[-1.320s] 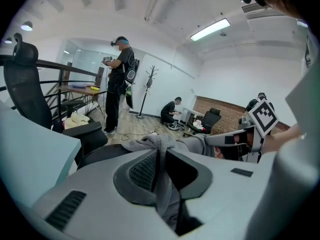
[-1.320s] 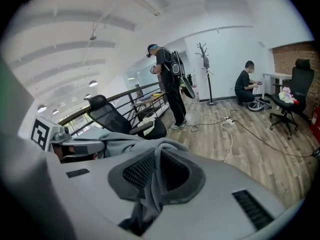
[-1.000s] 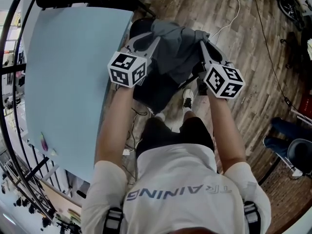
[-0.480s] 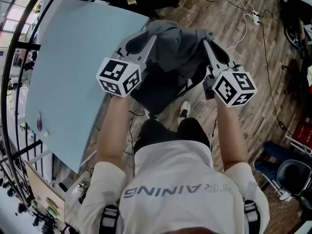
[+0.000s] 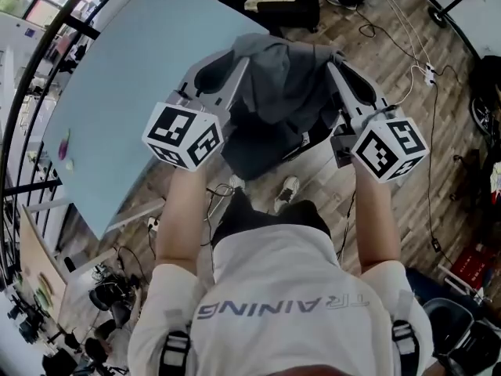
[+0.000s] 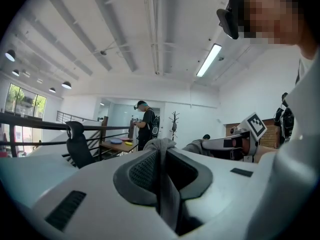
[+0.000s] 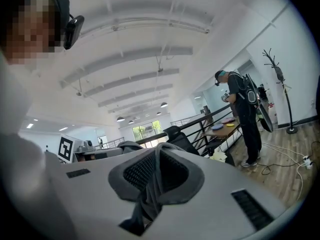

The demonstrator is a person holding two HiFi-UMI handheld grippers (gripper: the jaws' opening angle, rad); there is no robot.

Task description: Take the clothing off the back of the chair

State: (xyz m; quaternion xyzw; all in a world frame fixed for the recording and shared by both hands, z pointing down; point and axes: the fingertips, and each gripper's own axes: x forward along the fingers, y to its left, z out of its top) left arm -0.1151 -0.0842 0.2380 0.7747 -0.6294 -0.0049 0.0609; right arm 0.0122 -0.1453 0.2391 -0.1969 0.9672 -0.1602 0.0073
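Observation:
A grey garment (image 5: 283, 84) hangs stretched between my two grippers, above the dark chair (image 5: 252, 153) in the head view. My left gripper (image 5: 239, 59) is shut on the garment's left edge. A strip of grey cloth (image 6: 167, 189) runs between its jaws in the left gripper view. My right gripper (image 5: 333, 63) is shut on the right edge, and bunched cloth (image 7: 147, 194) sits between its pads in the right gripper view. Both grippers point level, at about the same height. Whether the garment's lower part touches the chair I cannot tell.
A light blue table (image 5: 109, 108) fills the left of the head view. Cables (image 5: 407, 61) trail over the wooden floor on the right. A person (image 7: 245, 119) stands at a desk by a railing, with a black office chair (image 6: 77, 144) and a coat stand (image 7: 282, 91) nearby.
Both grippers have risen together with the grey garment pinched in them. The garment now hangs higher over the chair, and more of the room shows around it.

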